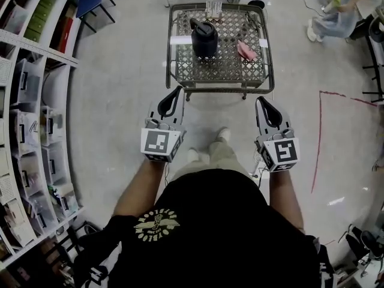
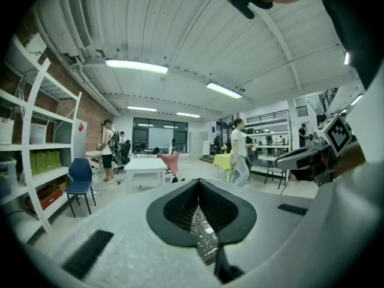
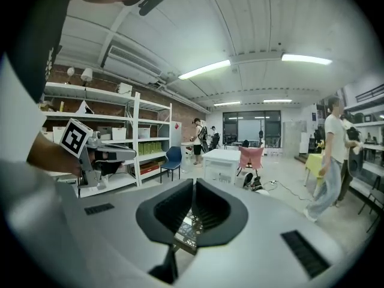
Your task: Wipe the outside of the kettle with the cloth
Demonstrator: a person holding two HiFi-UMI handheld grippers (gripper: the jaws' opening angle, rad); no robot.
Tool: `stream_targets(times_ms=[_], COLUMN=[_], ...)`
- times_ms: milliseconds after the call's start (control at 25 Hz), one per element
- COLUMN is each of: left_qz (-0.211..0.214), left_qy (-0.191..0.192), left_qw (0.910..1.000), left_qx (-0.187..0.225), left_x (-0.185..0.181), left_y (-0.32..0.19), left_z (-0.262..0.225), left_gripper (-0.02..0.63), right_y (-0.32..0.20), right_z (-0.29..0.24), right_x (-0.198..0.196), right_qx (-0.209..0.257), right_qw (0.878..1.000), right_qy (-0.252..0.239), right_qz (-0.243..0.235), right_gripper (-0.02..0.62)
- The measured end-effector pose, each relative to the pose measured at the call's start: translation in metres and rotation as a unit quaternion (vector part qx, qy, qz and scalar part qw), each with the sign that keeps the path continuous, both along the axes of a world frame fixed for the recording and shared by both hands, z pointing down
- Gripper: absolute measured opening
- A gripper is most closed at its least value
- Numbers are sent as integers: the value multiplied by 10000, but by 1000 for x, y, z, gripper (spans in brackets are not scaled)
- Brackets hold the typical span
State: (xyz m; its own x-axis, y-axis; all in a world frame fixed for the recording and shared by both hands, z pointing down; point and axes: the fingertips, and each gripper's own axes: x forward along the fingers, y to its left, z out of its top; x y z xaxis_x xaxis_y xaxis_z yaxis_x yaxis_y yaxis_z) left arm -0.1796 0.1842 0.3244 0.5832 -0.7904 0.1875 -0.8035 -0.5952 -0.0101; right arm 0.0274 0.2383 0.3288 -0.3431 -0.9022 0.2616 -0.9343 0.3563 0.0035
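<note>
Black plastic kettle (image 1: 204, 39) at centre of grey wire-mesh table (image 1: 222, 84); folded pink cloth (image 1: 246, 50) at table's right. Left gripper (image 1: 178, 90) and right gripper (image 1: 262, 100) pressed together, empty, short of table. Advice: open right wide, pinch cloth's raised fold.

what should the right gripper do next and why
Probably reach the right gripper forward over the wire table toward the pink cloth, opening its jaws on the way. It and the left gripper are both shut, empty and short of the table. The cloth lies untouched to the right of the kettle, on the right gripper's side.
</note>
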Motion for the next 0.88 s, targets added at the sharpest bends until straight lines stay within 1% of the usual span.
stream_targets(times_ms=[200, 320, 440, 640, 880], left_qz=[-248, -290, -349, -439, -741], left_qy=[-116, -153, -154, -189, -139], left_qw=[9996, 9995, 9992, 9985, 9969], left_qx=[8, 9, 96, 252, 222], left_x=[12, 21, 34, 59, 66], left_y=[-32, -50, -63, -80, -88], left_z=[6, 5, -4, -17, -17], left_gripper=[6, 6, 6, 6, 6], right_y=[-29, -43, -52, -75, -97], right_z=[6, 0, -6, -13, -18], right_x=[19, 32, 46, 73, 98], right_qx=[-102, -38, 5, 108, 258], right_qw=[9999, 9999, 9998, 9994, 9987], right_qy=[-45, -40, -28, -39, -55], right_qz=[-119, -151, -206, -315, -446], right_gripper=[12, 12, 12, 12, 12])
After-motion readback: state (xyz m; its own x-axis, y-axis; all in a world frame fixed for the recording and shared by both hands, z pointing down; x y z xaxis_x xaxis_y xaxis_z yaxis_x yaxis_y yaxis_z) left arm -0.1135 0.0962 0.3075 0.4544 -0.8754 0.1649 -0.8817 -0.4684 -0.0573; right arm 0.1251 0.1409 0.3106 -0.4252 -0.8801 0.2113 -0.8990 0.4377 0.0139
